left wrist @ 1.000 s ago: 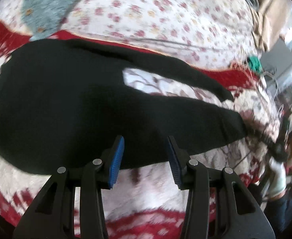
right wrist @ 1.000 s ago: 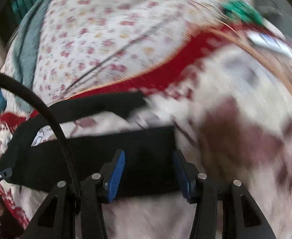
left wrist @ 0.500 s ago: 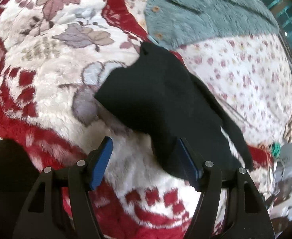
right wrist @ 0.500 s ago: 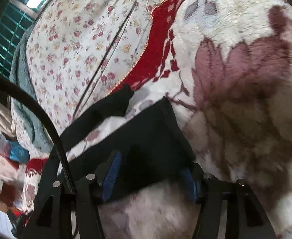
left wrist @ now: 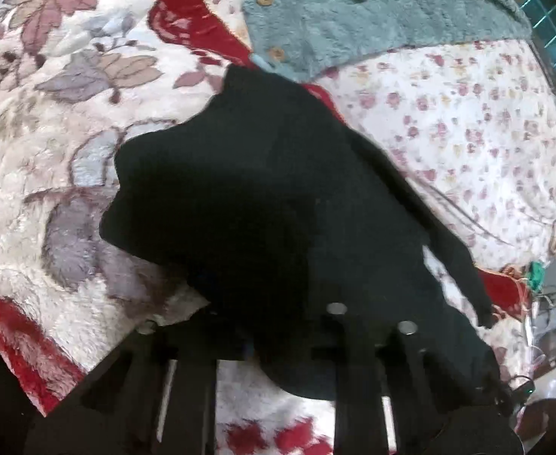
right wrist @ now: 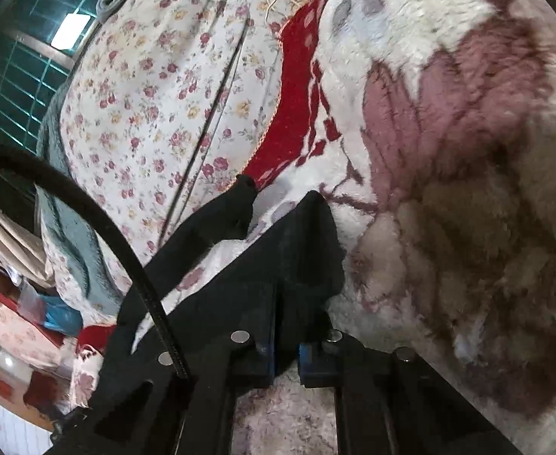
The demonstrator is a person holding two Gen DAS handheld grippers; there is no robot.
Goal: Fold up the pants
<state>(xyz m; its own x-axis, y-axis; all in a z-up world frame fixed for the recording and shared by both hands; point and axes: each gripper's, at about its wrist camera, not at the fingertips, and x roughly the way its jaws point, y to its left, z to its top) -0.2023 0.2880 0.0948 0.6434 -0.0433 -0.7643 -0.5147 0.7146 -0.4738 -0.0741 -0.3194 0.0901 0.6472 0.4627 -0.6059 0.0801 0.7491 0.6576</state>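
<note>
the right gripper (right wrist: 286, 345) is pinched nearly closed on the hem end of one leg of the black pants (right wrist: 278, 265), presumably so that leg can be lifted and carried over for the fold. the left gripper (left wrist: 278, 333) has the waist end draped over its fingers; the cloth hides the pads, so i cannot tell whether it is clamped or just pushed in under the fabric. the pants lie spread on the plush leaf-patterned blanket (left wrist: 50, 189), waist toward its red border, the two legs splayed apart with the far leg reaching the seam where the floral sheet (left wrist: 486, 132) begins. past the waist a fuzzy teal garment (left wrist: 353, 19) with buttons touches the pants' far corner and could get caught up in a fold. a black cable (right wrist: 99, 223) arcs across the right wrist view over the legs.
</note>
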